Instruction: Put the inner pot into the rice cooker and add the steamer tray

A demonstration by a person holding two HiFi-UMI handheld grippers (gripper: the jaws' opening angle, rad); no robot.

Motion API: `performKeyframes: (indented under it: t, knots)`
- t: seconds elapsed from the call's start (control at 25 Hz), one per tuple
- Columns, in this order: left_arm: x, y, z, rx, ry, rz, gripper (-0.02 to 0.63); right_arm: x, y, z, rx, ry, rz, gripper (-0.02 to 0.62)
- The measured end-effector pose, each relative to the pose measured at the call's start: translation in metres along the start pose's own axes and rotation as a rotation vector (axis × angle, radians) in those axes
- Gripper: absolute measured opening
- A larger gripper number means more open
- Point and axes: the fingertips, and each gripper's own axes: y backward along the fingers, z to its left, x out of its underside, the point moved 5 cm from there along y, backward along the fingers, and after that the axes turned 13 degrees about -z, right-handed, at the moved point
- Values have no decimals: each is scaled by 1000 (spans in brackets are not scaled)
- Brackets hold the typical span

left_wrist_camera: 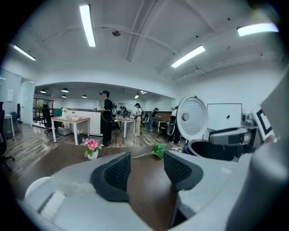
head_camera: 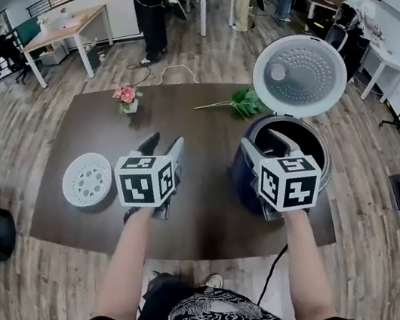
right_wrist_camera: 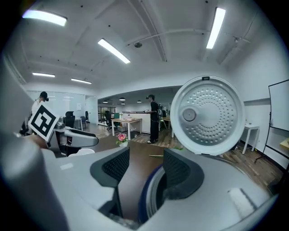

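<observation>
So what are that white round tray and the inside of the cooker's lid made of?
The tray looks like matte white plastic: opaque, no glint, moulded holes. The lid looks like metal on its inner face, possibly aluminium: silvery grey, with a soft sheen and rows of small dimples.

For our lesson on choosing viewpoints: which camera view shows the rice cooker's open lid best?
The right gripper view: the lid stands large there, its dotted inner face toward the camera. The head view shows the lid whole from above, but smaller. The left gripper view shows it smallest, at the right.
</observation>
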Motion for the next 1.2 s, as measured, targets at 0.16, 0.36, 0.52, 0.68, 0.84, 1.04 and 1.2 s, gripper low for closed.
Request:
performKeyframes:
  t: [0.16,0.36,0.52,0.68,0.84,1.04,1.2]
  knots:
    - [-3,30,41,-93,-23,-6,232,0,-24,37,-96,-7,-10,240]
    - [0,75,81,-209,-6,-4,247,9,-47,79,-202,-33,-7,264]
    - [12,113,111,-309,31,-16,259,28,-61,116,-298,-47,12,270]
    - [25,147,139,-392,62,-20,266,47,-74,149,-375,-71,32,272]
    - [40,174,169,-438,93,-26,273,66,-84,181,-418,-98,54,275]
    - [54,192,210,-462,116,-24,274,80,-101,221,-442,-120,69,275]
    - [66,206,241,-459,132,-5,273,94,-113,247,-444,-131,109,275]
